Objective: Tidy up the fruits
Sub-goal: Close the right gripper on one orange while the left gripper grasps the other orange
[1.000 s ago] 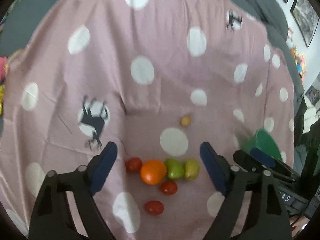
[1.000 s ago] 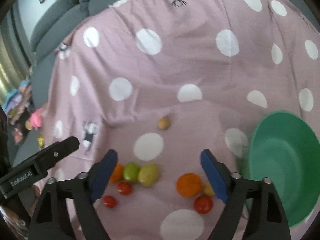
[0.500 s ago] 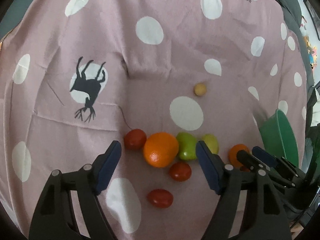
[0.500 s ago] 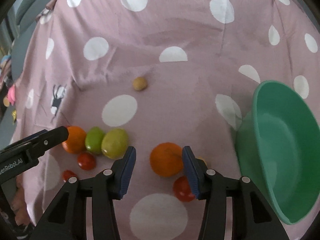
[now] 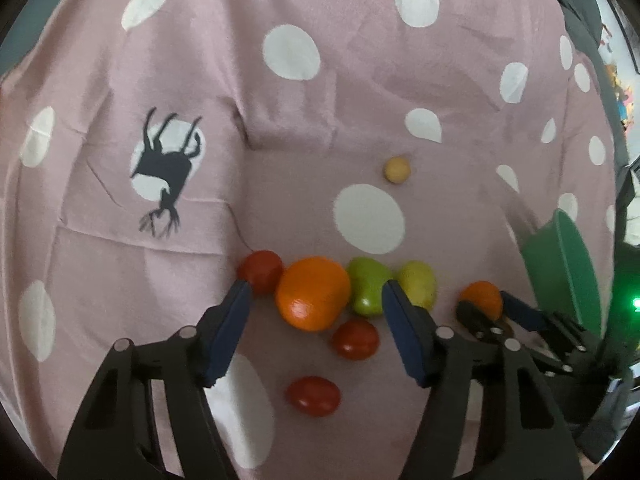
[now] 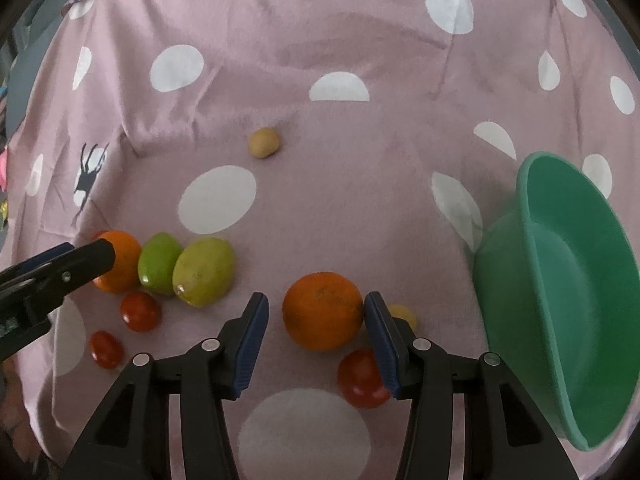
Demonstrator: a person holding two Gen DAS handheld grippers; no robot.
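Left claw (image 5: 314,312): open wide, low over the cloth (image 5: 280,128); big orange (image 5: 313,293) sits between its fingers, not touched.
Left fruit group: red tomato (image 5: 260,270), big orange, green fruit (image 5: 366,290), yellow-green fruit (image 5: 418,282) in a touching row; 2 more tomatoes (image 5: 355,338) (image 5: 313,396) nearer the camera.
Tan ball (image 6: 263,142): alone, well apart, farther back on cloth.
Right claw (image 6: 316,322): open, fingers either side of 2nd orange (image 6: 322,310); right finger looks to touch it, left finger apart.
Beside it: tomato (image 6: 360,378), small yellow fruit (image 6: 402,314) partly hidden.
Green bowl (image 6: 568,280): far right, tilted, no fruit seen inside.
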